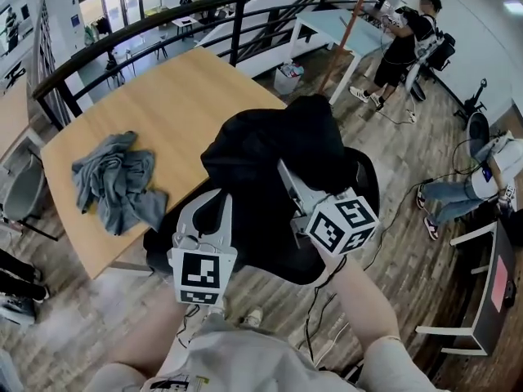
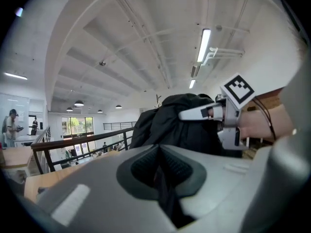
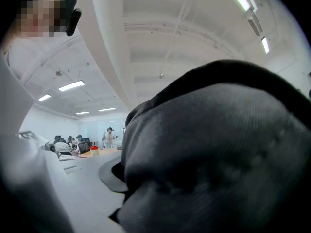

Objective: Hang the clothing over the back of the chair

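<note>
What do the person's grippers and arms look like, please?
The left gripper and right gripper are pale grey plastic, with long jaws and dark ribbed pads. Each carries a cube of black-and-white square markers. A thin black cable runs by the right one. The person wears a light grey top with short sleeves.

The surface [image 1: 163,104] runs off to the upper left, and a crumpled cloth [image 1: 114,182] lies on its left part. The railing [image 1: 204,19] is behind it. The chair [image 1: 261,268] sits at the surface's near right edge, with the clothing [image 1: 278,141] bunched above it, in front of the surface's corner. The left gripper [image 1: 208,207] is at the clothing's lower left and the right gripper [image 1: 288,174] on its right side, both with fabric in their jaws. A person [image 1: 404,43] stands well behind, far right.
</note>
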